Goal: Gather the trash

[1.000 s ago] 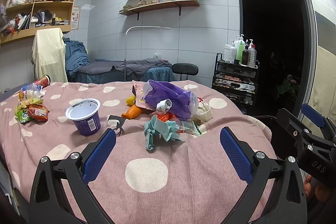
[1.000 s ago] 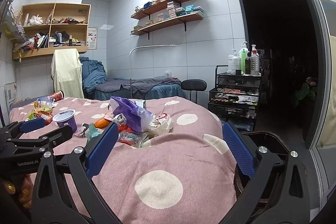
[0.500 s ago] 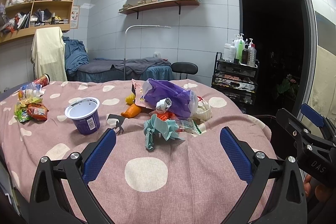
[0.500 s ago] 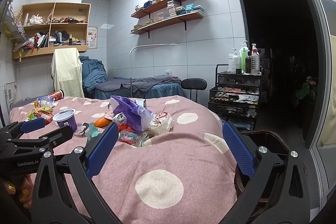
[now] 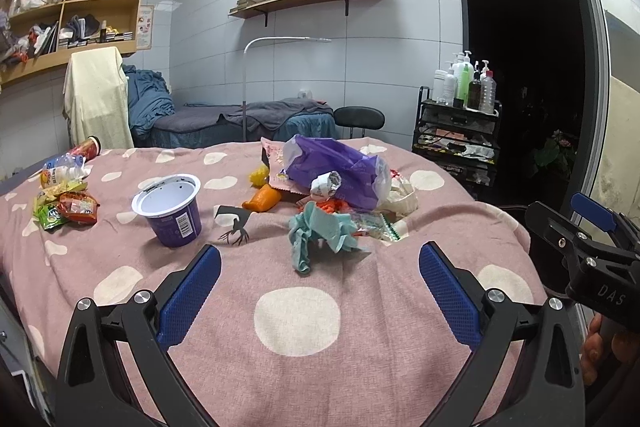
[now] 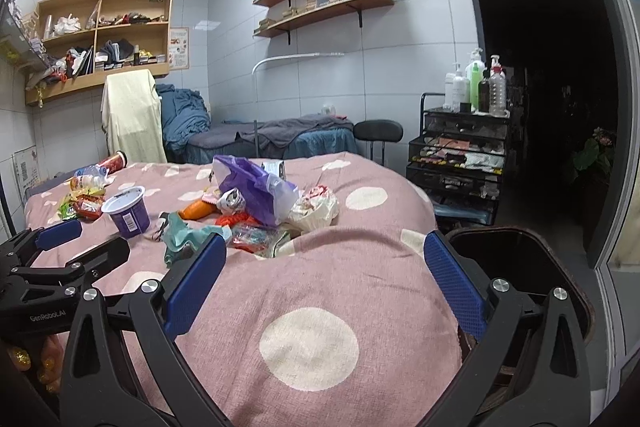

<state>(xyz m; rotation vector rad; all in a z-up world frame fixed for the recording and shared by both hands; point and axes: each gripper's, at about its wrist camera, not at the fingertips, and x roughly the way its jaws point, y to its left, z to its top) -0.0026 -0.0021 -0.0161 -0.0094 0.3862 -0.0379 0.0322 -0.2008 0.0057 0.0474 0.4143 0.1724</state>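
Both claws are spread wide with nothing between the blue pads. The left gripper [image 5: 320, 281] hovers low over the pink spotted blanket [image 5: 300, 311], pointing at the trash pile [image 5: 340, 191] in the middle of the bed. Closest to it from that pile is a crumpled teal tissue [image 5: 320, 231]. Behind that sits a purple plastic bag [image 5: 340, 167], with a balled-up silver wrapper [image 5: 326, 185] on it and an orange scrap [image 5: 262, 199] to the pile's left. Further left of the pile stands an empty purple yogurt cup [image 5: 172, 209], upright, and well beyond it some snack wrappers [image 5: 66, 209]. The right gripper [image 6: 326, 281] hangs to the pile's right, partly over a dark bin [image 6: 516, 263] beside the bed.
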